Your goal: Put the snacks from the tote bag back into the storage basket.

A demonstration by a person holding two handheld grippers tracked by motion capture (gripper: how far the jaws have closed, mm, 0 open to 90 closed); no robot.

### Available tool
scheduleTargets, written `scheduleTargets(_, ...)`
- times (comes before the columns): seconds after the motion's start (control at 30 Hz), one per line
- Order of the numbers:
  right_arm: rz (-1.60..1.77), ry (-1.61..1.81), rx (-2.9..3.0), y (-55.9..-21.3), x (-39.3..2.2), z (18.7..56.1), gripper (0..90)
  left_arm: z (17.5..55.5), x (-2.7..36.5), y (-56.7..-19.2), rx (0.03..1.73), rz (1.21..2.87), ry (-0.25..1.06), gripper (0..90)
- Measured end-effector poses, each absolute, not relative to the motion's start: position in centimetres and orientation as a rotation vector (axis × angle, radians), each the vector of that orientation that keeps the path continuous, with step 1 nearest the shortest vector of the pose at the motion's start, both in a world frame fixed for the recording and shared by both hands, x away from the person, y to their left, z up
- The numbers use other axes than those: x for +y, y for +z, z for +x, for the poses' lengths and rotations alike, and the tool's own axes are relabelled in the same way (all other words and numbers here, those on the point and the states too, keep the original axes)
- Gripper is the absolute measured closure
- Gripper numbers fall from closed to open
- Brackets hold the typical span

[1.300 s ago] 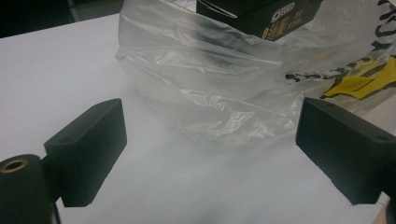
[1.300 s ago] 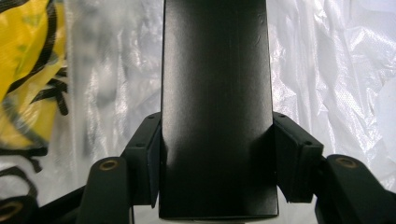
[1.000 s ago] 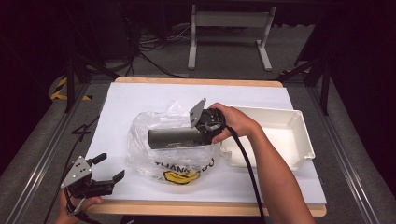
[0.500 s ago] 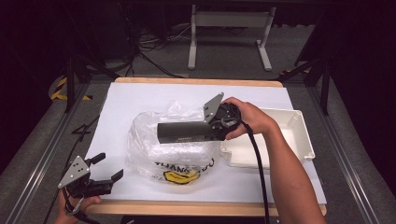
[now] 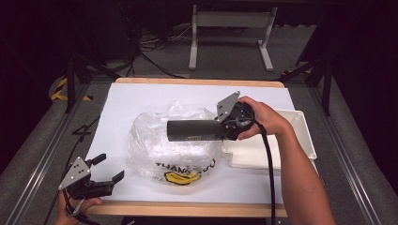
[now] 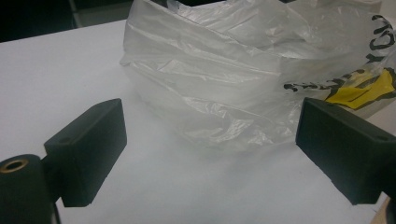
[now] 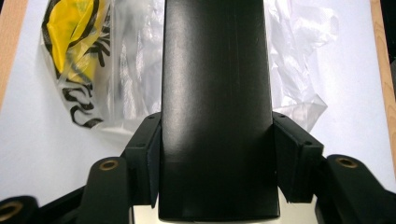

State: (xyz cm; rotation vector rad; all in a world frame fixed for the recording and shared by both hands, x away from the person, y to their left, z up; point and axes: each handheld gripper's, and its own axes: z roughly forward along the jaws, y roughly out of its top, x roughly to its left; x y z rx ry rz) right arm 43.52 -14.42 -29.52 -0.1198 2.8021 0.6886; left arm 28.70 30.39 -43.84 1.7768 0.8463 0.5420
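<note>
The plastic bag (image 5: pixel 173 145) lies mid-table (image 5: pixel 141 98), with the tray (image 5: pixel 291 140) to its right. My right fingers (image 5: pixel 224 127) hold a cylinder (image 5: pixel 197 130) level above the bag; my left fingers (image 5: pixel 109 168) sit at the near left edge.

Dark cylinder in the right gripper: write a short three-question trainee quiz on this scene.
1. True or false: the right gripper is shut on the dark cylinder.
2. What lies under the cylinder: A) the clear plastic bag, B) the white tray, C) a cardboard box?
3. Is the left gripper open or shut?

Key: 1 true; 2 A; 3 open.
</note>
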Motion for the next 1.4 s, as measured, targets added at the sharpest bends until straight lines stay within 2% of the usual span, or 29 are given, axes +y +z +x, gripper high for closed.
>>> scheduleTargets(0.57,-0.023,0.677,2.777,-29.1,-19.3,42.8,43.0,28.6,30.7,-43.7,0.870,1.756,0.590,9.7)
scheduleTargets(1.4,0.096,0.646,2.762,-29.1,-27.5,41.5,43.0,28.8,30.5,-43.9,0.890,1.776,0.576,9.6)
